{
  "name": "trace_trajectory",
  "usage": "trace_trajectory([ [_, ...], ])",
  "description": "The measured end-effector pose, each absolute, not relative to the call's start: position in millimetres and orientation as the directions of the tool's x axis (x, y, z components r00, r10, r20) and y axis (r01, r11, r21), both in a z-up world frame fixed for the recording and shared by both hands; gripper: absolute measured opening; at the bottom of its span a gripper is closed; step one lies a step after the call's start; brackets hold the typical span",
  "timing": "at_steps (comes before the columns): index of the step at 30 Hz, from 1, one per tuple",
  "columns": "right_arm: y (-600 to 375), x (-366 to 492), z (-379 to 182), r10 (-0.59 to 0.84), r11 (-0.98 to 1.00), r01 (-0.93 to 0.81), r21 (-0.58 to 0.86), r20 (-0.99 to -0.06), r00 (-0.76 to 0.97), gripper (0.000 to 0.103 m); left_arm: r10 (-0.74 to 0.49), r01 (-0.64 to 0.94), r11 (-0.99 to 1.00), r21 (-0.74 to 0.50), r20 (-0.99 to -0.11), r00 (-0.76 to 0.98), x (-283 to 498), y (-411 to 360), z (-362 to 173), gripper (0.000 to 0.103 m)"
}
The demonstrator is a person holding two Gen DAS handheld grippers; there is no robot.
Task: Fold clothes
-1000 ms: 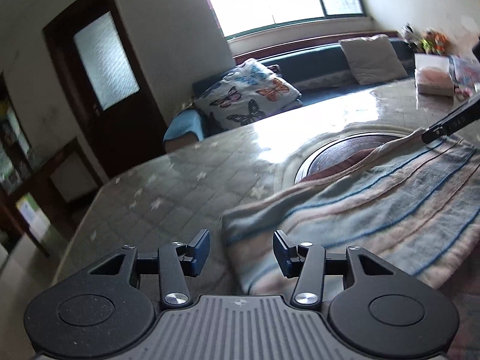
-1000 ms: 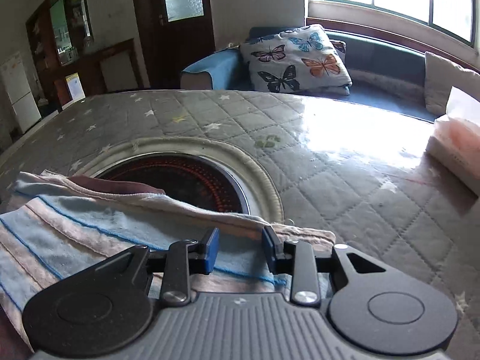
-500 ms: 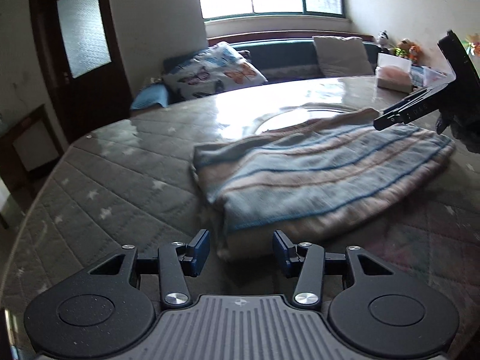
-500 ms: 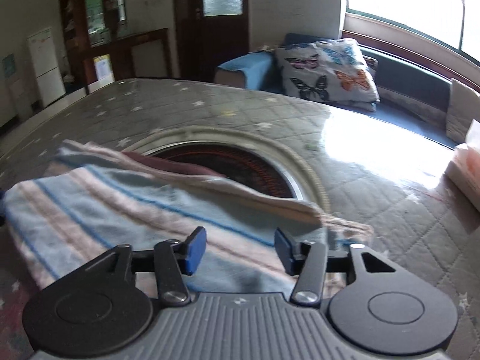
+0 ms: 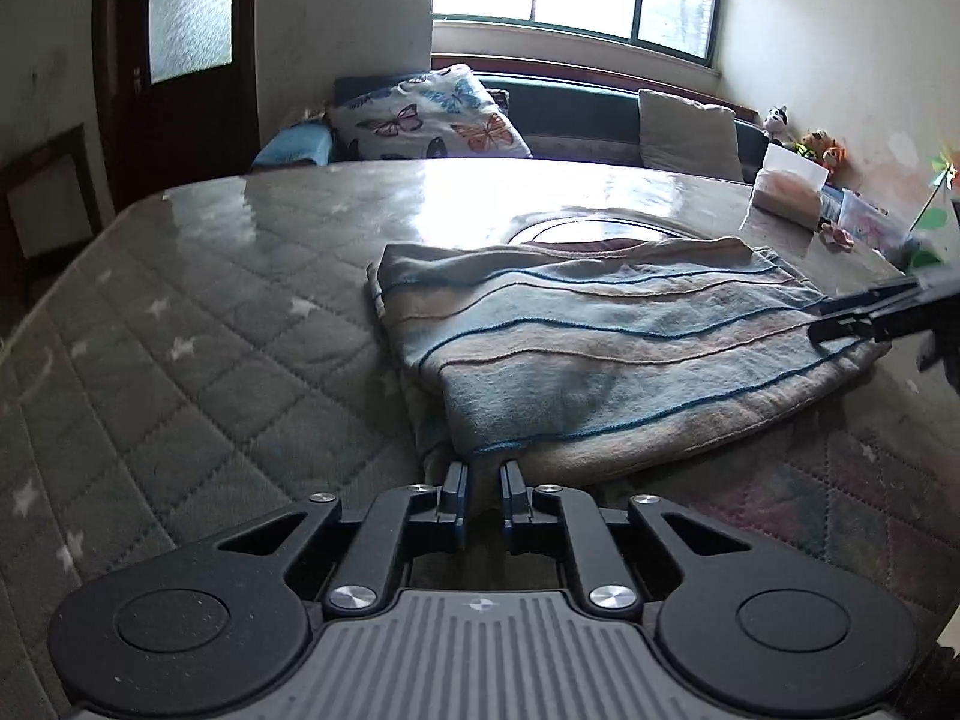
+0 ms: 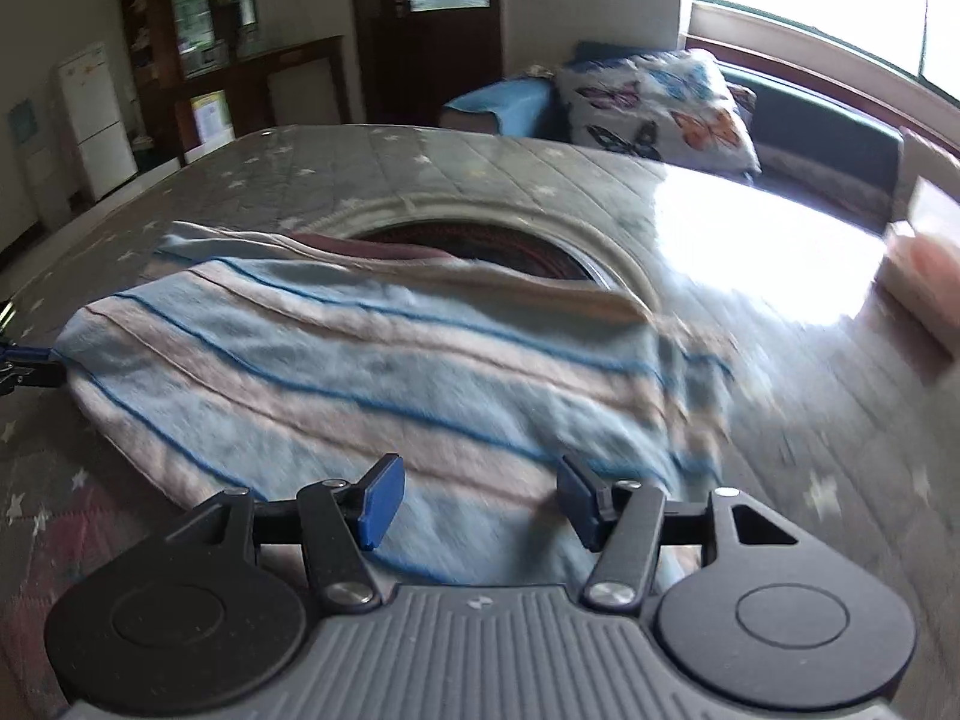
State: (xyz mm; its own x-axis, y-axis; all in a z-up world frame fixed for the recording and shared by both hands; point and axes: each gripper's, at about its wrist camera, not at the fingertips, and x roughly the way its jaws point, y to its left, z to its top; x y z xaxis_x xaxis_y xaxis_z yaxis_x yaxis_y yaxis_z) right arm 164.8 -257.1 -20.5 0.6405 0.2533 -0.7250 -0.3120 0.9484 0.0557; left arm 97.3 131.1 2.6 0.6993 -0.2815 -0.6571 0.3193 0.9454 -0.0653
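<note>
A folded garment with blue and beige stripes (image 5: 600, 348) (image 6: 390, 372) lies flat on the quilted table cover (image 5: 210, 330). My left gripper (image 5: 483, 471) is at the garment's near left corner. Its jaws are closing and stand almost together, with the tips on the edge of the lower layer. It shows again at the left edge of the right wrist view (image 6: 24, 360), touching that corner. My right gripper (image 6: 480, 504) is open over the garment's near right edge, the cloth lying between its blue pads without being pressed. In the left wrist view it reaches in from the right (image 5: 870, 318).
A round recessed opening (image 6: 480, 240) sits in the table behind the garment, with a maroon cloth (image 6: 372, 249) at its rim. A tissue box (image 5: 786, 186) stands at the far right. A sofa with a butterfly cushion (image 5: 432, 120) is beyond the table.
My left gripper has drawn back from the garment's side to its near corner and its jaws have closed. My right gripper has let go of the garment's far edge, opened and pulled back.
</note>
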Motion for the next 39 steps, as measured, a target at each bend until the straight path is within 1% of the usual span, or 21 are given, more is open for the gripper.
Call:
trace_trajectory([
  [8, -291, 135, -16, 0.220, 0.973, -0.204, 0.104, -0.677, 0.702, 0.058, -0.286, 0.323, 0.944, -0.071, -0.667, 0.688, 96, 130, 7, 0.012],
  [9, -295, 133, -15, 0.211, 0.976, -0.192, 0.104, -0.673, 0.709, 0.058, -0.282, 0.318, 0.946, -0.070, -0.667, 0.690, 96, 130, 7, 0.014],
  [12, -307, 129, -15, 0.174, 0.985, -0.140, 0.105, -0.667, 0.724, 0.058, -0.278, 0.311, 0.948, -0.071, -0.663, 0.695, 95, 129, 6, 0.016],
  [13, -312, 129, -16, 0.172, 0.985, -0.126, 0.116, -0.669, 0.723, 0.057, -0.278, 0.310, 0.948, -0.071, -0.662, 0.696, 94, 129, 6, 0.018],
  [16, -323, 129, -22, 0.178, 0.983, -0.094, 0.159, -0.681, 0.710, 0.056, -0.273, 0.303, 0.950, -0.074, -0.667, 0.693, 93, 128, 3, 0.018],
  [18, -327, 128, -28, 0.187, 0.980, -0.084, 0.180, -0.690, 0.699, 0.049, -0.269, 0.292, 0.953, -0.081, -0.669, 0.692, 94, 129, 2, 0.016],
  [20, -331, 127, -32, 0.209, 0.973, -0.077, 0.218, -0.690, 0.693, 0.033, -0.272, 0.287, 0.954, -0.091, -0.670, 0.691, 92, 129, 4, 0.013],
  [21, -333, 126, -32, 0.215, 0.971, -0.075, 0.228, -0.688, 0.693, 0.027, -0.274, 0.290, 0.953, -0.091, -0.669, 0.691, 90, 129, 5, 0.012],
  [22, -335, 125, -33, 0.222, 0.968, -0.073, 0.239, -0.685, 0.694, 0.013, -0.276, 0.293, 0.952, -0.090, -0.668, 0.692, 87, 129, 7, 0.012],
  [23, -336, 123, -32, 0.222, 0.967, -0.070, 0.243, -0.683, 0.696, 0.009, -0.279, 0.297, 0.951, -0.090, -0.666, 0.691, 85, 129, 9, 0.011],
  [28, -343, 106, -24, 0.210, 0.972, -0.076, 0.222, -0.682, 0.700, 0.007, -0.308, 0.323, 0.940, -0.111, -0.681, 0.664, 59, 128, 13, 0.011],
  [33, -348, 68, -15, 0.167, 0.985, -0.079, 0.156, -0.708, 0.686, 0.006, -0.328, 0.342, 0.931, -0.128, -0.705, 0.629, 23, 119, 8, 0.012],
  [34, -350, 62, -16, 0.161, 0.986, -0.076, 0.150, -0.720, 0.675, 0.006, -0.326, 0.339, 0.932, -0.129, -0.710, 0.624, 19, 118, 7, 0.014],
  [36, -352, 52, -19, 0.156, 0.987, -0.075, 0.141, -0.739, 0.656, 0.007, -0.328, 0.340, 0.931, -0.132, -0.708, 0.625, 15, 118, 6, 0.015],
  [37, -353, 49, -18, 0.150, 0.988, -0.075, 0.134, -0.739, 0.656, 0.009, -0.329, 0.340, 0.931, -0.132, -0.707, 0.627, 14, 119, 8, 0.020],
  [38, -353, 46, -15, 0.144, 0.989, -0.076, 0.125, -0.739, 0.659, 0.013, -0.322, 0.336, 0.934, -0.124, -0.703, 0.635, 15, 120, 12, 0.025],
  [39, -353, 44, -12, 0.136, 0.991, -0.077, 0.113, -0.733, 0.667, 0.017, -0.315, 0.332, 0.936, -0.116, -0.698, 0.643, 15, 122, 15, 0.034],
])
